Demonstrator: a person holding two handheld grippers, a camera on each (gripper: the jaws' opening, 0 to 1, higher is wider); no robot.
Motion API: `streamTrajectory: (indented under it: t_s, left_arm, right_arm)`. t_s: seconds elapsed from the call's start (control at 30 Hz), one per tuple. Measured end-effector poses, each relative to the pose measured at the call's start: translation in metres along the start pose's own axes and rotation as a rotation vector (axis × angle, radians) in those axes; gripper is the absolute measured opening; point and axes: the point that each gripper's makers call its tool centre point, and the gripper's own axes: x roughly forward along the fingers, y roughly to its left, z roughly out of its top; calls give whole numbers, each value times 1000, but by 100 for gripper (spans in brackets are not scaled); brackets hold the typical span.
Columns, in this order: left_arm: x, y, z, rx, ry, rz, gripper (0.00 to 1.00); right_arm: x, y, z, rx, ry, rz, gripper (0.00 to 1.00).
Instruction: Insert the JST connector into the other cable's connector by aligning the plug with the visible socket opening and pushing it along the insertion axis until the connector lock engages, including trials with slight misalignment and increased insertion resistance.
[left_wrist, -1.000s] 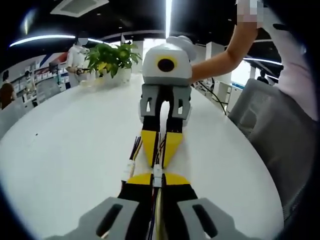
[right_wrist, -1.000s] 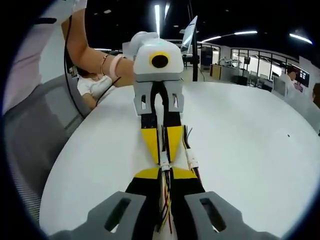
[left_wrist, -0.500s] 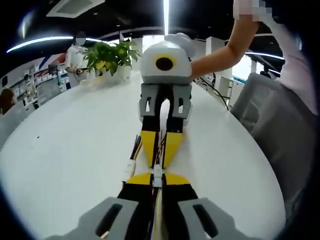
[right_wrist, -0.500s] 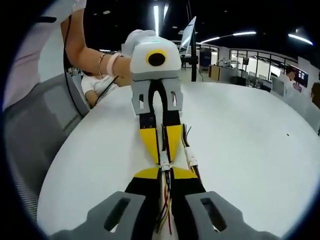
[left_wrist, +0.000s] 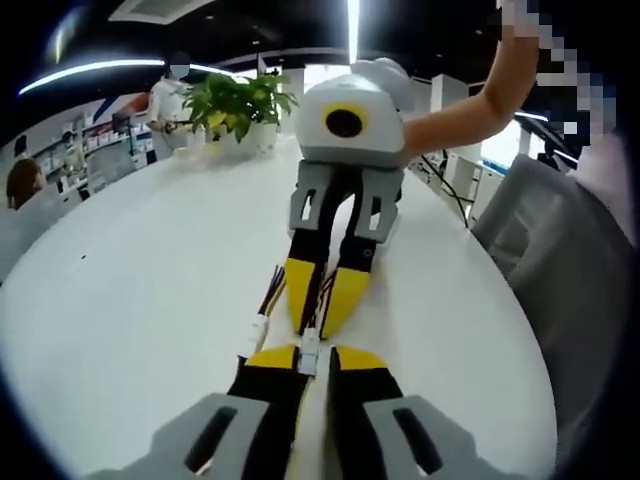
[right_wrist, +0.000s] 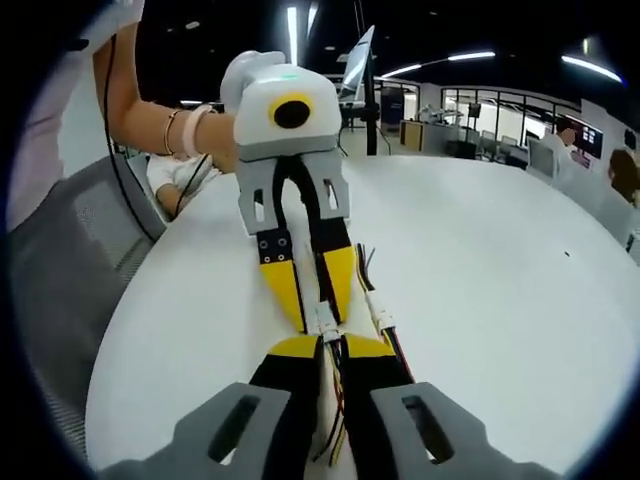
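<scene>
Left gripper view: potted plant (left_wrist: 238, 103) at 11 o'clock on the far edge of the white table (left_wrist: 130, 300); a spare cable with a small white connector (left_wrist: 260, 328) lies on the table at 9 o'clock of the joined plugs. Left gripper (left_wrist: 309, 356) comes up from 6 o'clock, yellow-tipped jaws closed down on its cable, pinching the white JST connector (left_wrist: 309, 350) at the tips. Right gripper (left_wrist: 325, 318) faces it from 12 o'clock, jaws narrowed onto its own cable end, tips just meeting the connector; whether the lock has engaged I cannot tell. Grey chair (left_wrist: 560, 300) at 3 o'clock.

Right gripper view: grey chair (right_wrist: 60, 290) at 9 o'clock, a person's forearm (right_wrist: 150, 110) at 10 o'clock. Right gripper (right_wrist: 330, 345) from 6 o'clock, jaws clamped on coloured wires (right_wrist: 335, 420), white connector body (right_wrist: 324, 322) at the tips. Left gripper (right_wrist: 318, 315) opposite, tips touching it. Spare connector (right_wrist: 383, 320) at 3 o'clock, just beside.
</scene>
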Motion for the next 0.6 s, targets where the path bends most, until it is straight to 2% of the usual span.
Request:
streamTrajectory:
  t_s: [0.13,0.33,0.53,0.6]
  left_arm:
    - [-4,-1,-2,-8,20,14,9]
    - [-13,-6,-5,-9,45,48,12]
    - [-30,-3,9,-27,-3,114,12]
    - [-37,3,19,-4,-24,162,12]
  right_arm:
    - [-2,6,0,-1,21,-20,4]
    - [-9,8,9,25,3,-70,8]
    - [-15,9,16,38,-16,-102,11]
    - [-21,10,25,54,-43,-120,13]
